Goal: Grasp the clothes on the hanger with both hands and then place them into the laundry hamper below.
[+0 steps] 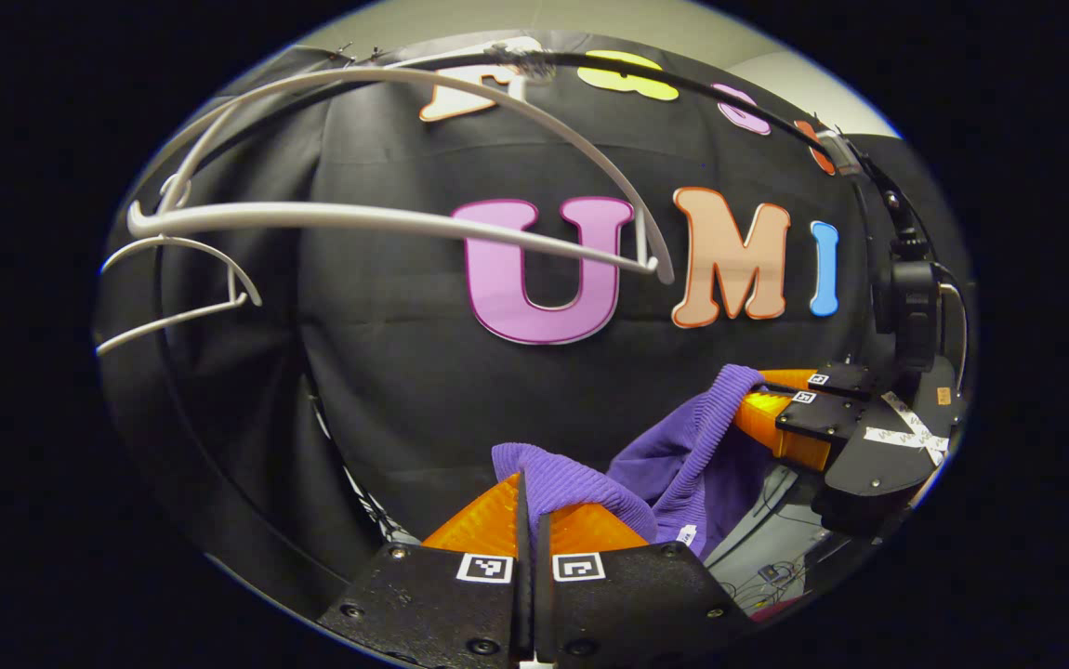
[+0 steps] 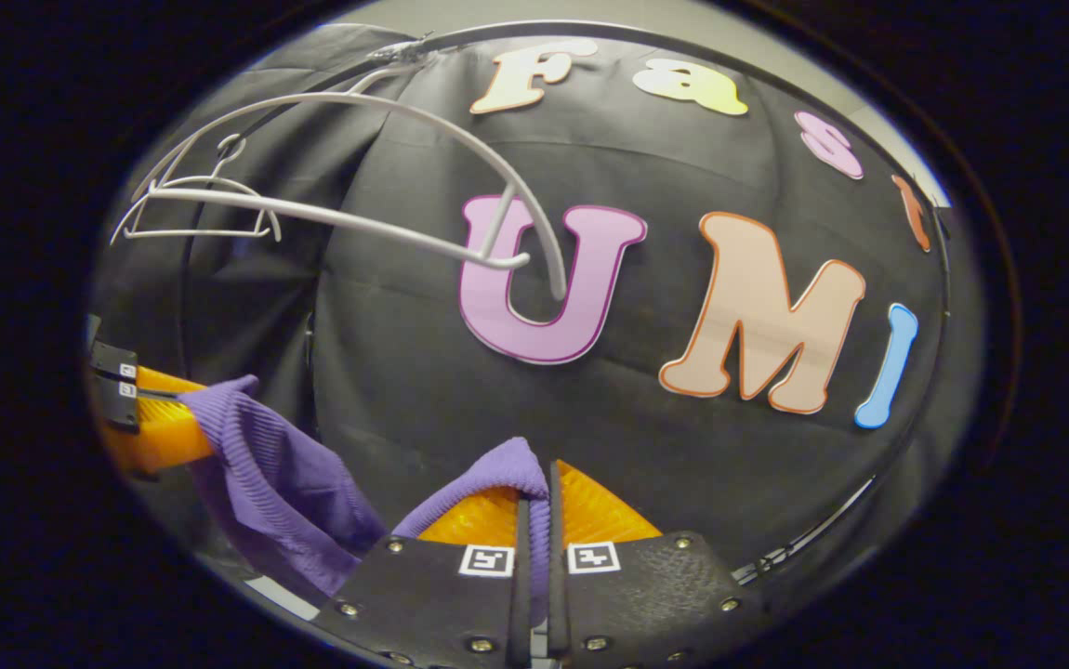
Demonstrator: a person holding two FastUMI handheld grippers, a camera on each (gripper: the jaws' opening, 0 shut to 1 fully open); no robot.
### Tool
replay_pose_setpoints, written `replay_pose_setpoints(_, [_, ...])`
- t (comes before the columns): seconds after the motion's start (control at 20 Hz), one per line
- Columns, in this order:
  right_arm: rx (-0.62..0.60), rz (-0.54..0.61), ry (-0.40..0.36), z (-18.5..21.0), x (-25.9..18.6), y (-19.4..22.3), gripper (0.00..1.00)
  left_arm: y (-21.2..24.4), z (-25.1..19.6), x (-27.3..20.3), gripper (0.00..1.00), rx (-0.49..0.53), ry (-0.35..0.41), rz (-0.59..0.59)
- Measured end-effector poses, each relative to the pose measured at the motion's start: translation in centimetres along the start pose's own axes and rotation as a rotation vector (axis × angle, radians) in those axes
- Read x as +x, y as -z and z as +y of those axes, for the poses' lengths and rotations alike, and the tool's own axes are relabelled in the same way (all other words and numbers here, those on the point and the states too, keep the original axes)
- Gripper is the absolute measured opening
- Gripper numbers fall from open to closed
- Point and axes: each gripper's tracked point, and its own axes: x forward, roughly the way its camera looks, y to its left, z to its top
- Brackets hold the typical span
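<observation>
A purple knitted garment (image 1: 683, 465) hangs slack between my two grippers, off the hanger. My left gripper (image 1: 531, 483) is shut on one edge of it, the cloth folded over the orange fingers. In the left gripper view the right gripper (image 1: 762, 401) holds the other end at the right. In the right gripper view my right gripper (image 2: 536, 478) is shut on the purple garment (image 2: 283, 483), and the left gripper (image 2: 181, 409) pinches it at the far left. A bare white hanger (image 1: 386, 218) (image 2: 358, 218) hangs above on the rail.
A second white hanger (image 1: 181, 288) (image 2: 200, 209) hangs farther left on the black rail (image 1: 683, 84). The black cloth wall stands close in front. Below right in the left gripper view lies a grey floor (image 1: 767, 548) with cables.
</observation>
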Motion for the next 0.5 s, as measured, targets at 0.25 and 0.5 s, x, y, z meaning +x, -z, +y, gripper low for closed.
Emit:
replay_pose_setpoints(0.25, [0.014,0.125,-0.069,2.0,-0.1,5.1,0.07,5.4,-2.6,1.6,0.01,-0.046,0.098,0.12])
replay_pose_setpoints(0.5, [0.011,0.261,-0.096,2.9,-0.4,11.7,0.07,11.1,-4.4,2.7,0.02,-0.041,0.147,0.25])
